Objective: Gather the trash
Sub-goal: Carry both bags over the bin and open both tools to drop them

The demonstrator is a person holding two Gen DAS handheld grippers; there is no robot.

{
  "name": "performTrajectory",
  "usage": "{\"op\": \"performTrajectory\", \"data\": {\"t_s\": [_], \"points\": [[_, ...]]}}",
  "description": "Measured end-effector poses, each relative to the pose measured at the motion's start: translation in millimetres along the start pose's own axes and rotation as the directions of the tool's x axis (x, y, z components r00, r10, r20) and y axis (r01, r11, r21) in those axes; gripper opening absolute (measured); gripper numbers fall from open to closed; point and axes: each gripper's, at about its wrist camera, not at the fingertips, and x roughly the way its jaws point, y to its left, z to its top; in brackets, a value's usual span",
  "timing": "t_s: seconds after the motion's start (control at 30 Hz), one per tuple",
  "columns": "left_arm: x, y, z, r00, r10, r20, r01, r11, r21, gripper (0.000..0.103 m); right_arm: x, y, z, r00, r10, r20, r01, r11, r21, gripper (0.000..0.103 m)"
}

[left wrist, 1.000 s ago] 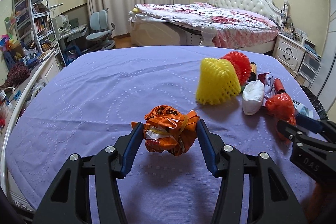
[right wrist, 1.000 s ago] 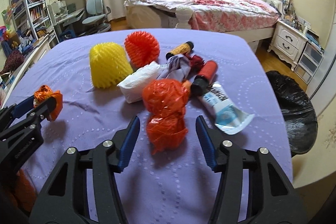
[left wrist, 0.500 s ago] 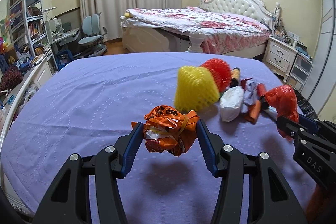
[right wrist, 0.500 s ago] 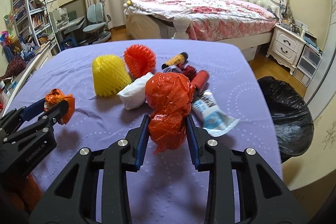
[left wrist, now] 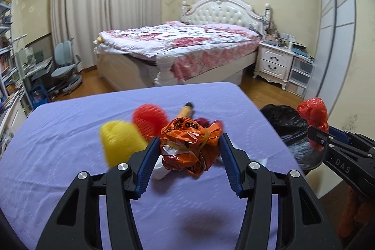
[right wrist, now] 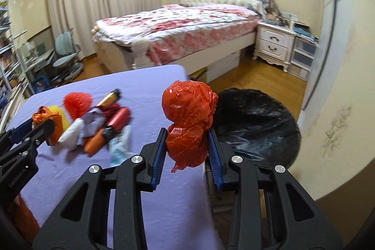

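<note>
My left gripper [left wrist: 187,151] is shut on a crumpled orange snack wrapper [left wrist: 189,147] and holds it above the purple table [left wrist: 70,168]. My right gripper [right wrist: 187,147] is shut on a red plastic bag [right wrist: 187,123], lifted near the table's right edge, beside the black-lined trash bin [right wrist: 255,128]. The bin also shows in the left wrist view [left wrist: 286,123], with the red bag [left wrist: 314,114] over it. More trash lies on the table: a yellow foam net [left wrist: 119,142], a red foam net [right wrist: 77,102], a white wad [right wrist: 70,132], a red can [right wrist: 119,118] and a tube [right wrist: 119,142].
The bin stands on the wooden floor off the table's right edge. A bed [right wrist: 178,32] and a white nightstand [right wrist: 274,43] are behind. A desk chair [left wrist: 65,67] and shelves [left wrist: 7,67] stand at the far left.
Both grippers have risen and swung right toward the bin with their loads. The right gripper closed on the red bag a second ago and has lifted it off the table.
</note>
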Motion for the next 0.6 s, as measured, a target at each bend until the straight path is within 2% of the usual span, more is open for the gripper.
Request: {"op": "performTrajectory", "data": {"t_s": [0.27,0.6], "points": [[41,-61,19,0.997,-0.078,-0.011,0.078,0.995,0.067,0.054,39,-62,0,0.995,-0.087,-0.045,0.090,0.992,0.083,0.033],[89,-121,23,0.991,-0.120,-0.059,0.127,0.984,0.127,0.054,71,-105,0,0.990,-0.113,-0.082,0.124,0.982,0.141,0.033]]}}
